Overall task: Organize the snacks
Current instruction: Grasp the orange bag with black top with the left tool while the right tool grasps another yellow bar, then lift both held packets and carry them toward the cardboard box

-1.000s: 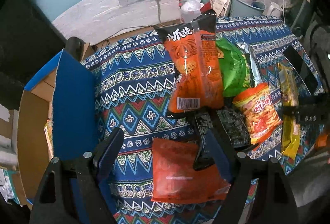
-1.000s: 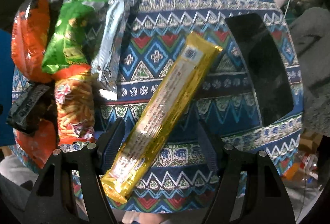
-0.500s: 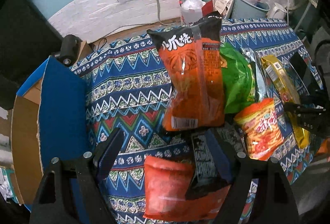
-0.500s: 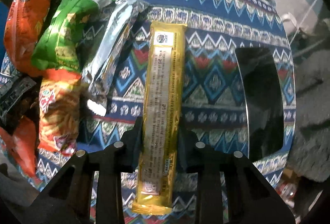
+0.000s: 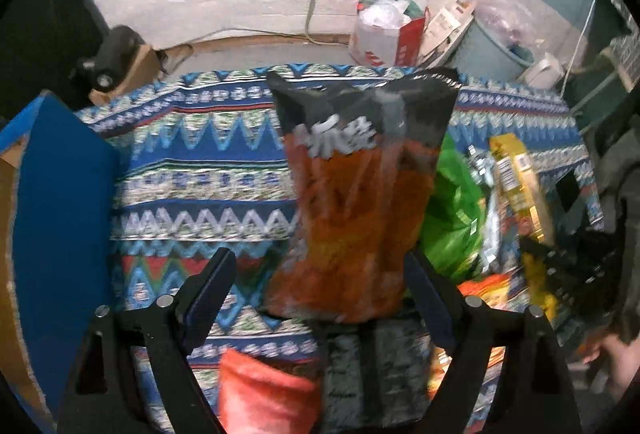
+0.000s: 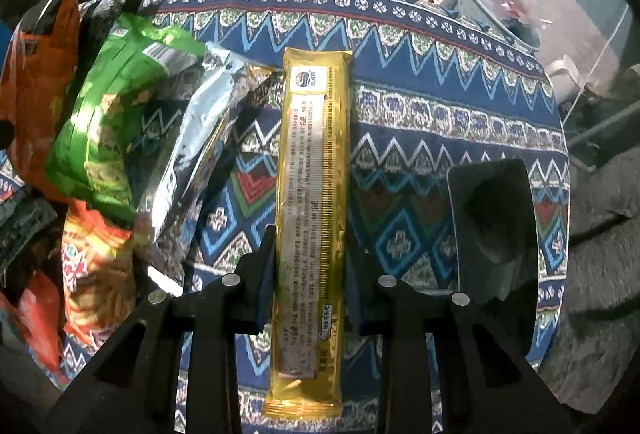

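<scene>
The right tongs [image 6: 308, 266] clamp the yellow packet [image 6: 312, 170] near its lower end, beside the green bag [image 6: 108, 122], presumably for sorting; the left tongs [image 5: 320, 298] are opening, straddling the orange bag [image 5: 352, 218] without pressing it.

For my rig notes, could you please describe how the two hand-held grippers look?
Both look alike. The left hand-held gripper and the right hand-held gripper each have black plastic frames with cut-out openings, round silver pivot pins, and dark blue fingers. No cables or markings show.
</scene>
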Motion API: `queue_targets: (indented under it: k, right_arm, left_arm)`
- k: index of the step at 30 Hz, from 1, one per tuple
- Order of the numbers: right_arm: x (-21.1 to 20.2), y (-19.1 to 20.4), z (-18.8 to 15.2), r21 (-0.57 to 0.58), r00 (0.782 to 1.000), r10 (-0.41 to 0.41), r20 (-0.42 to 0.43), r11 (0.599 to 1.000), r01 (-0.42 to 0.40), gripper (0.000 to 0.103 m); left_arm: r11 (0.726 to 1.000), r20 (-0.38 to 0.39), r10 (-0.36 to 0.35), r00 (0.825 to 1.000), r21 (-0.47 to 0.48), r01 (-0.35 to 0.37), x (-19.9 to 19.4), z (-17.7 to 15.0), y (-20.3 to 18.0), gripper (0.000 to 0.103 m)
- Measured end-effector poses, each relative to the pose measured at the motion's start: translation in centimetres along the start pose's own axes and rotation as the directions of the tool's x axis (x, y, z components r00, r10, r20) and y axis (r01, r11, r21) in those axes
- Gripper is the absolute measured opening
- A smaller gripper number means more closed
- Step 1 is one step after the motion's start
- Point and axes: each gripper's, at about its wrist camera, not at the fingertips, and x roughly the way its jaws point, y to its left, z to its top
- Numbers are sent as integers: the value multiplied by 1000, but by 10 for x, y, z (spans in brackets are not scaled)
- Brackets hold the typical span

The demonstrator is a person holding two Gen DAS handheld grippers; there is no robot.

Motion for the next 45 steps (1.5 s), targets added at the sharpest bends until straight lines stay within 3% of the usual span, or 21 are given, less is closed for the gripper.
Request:
queue_targets:
  k: [3,9,16,18,20,23,27,45]
  right_arm:
    - [0,2,-1,9,1000,18,11,1000,-19,28]
    - [9,-7,1,45,999,46,-6,998,-46,34]
    - [11,-1,0,2,1000,3,19,1000,-3,33]
    - [10,0,-1,-7,1000,-7,24,1000,7,31]
    - [10,1,-1,-14,999,-19,29,1000,20,31]
    - [6,3,-3,-14,999,-30,35,999,31,31]
    - [-5,5,-4,-7,998,-35,51,999,35,31]
    - [-62,18,-4,10,986,-17,164,1000,16,30]
  left_arm:
    - [1000,-5,-17,1000,-11,17,8,5,-5,87]
    - [1000,-39,15,999,5,-15,29,14,-15,87]
    - [999,-67,36,997,16,-35,47,15,-18,86]
    - [1000,-49,3,999,18,-2,45,14,-17,75]
    - [999,-34,10,999,31,-9,41,12,-18,69]
    - [997,-9,31,999,64,-30,34,11,-21,49]
    - [996,23,35,999,75,-37,21,10,-20,44]
    - [988,159,96,983,105,-114,-44,-1,-5,42]
